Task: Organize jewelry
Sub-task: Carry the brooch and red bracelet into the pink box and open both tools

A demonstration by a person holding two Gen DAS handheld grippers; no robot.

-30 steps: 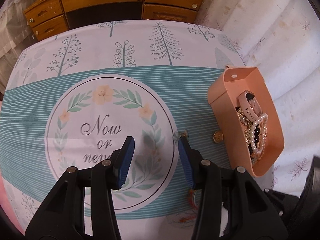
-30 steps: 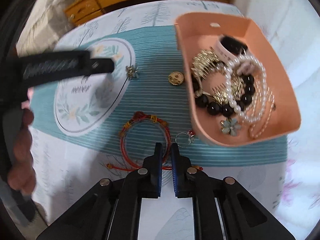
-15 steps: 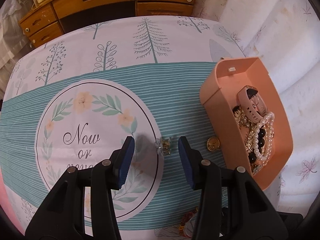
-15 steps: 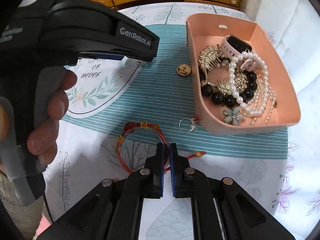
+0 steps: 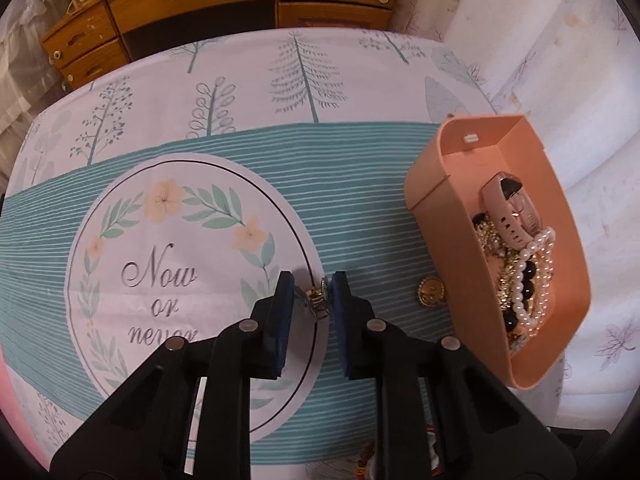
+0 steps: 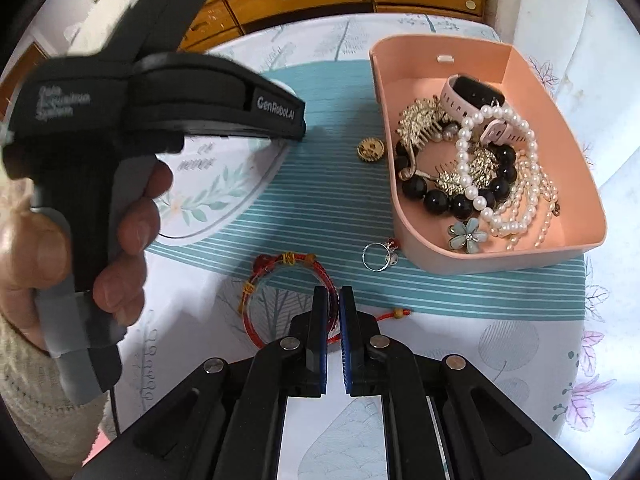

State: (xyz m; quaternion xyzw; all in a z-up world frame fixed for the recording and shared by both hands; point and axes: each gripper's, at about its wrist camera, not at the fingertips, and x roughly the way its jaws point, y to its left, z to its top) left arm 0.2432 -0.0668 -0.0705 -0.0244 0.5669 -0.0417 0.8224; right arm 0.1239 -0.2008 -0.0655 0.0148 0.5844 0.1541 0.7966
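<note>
Between the blue pads, left side: left gripper [image 5: 312, 300] has its fingers drawn in around a small gold charm [image 5: 316, 301] lying on the tablecloth [image 5: 360, 216]; the pads look to be touching it on both sides, at the rim of the printed circle
Right side: right gripper [image 6: 333, 312] has its fingers nearly together with a thin gap and nothing between them; it hangs above the red cord bracelet [image 6: 280, 280]
Loose pieces: a gold round brooch [image 5: 431, 294] just beside the tray wall; a silver ring [image 6: 378, 257] near the tray's near corner; the red bracelet well apart from the tray
Risk, slip: the charm is small and uneven, so a pinch on its edge may let it twist out or drop on the way over
Risk, snag: the pads may also catch the cloth and drag it, shifting the loose pieces
Risk, tray: the pink tray [image 5: 440, 208] is light-looking; a knock on its wall could push it toward the table edge
Tray contents: a pink smartwatch [image 6: 476, 98], a white pearl strand [image 6: 468, 168], a black bead bracelet [image 6: 448, 200], gold leaf combs [image 6: 420, 118], a blue flower brooch [image 6: 468, 236], all heaped together
Judged step: lift the charm and carry it right into the tray
</note>
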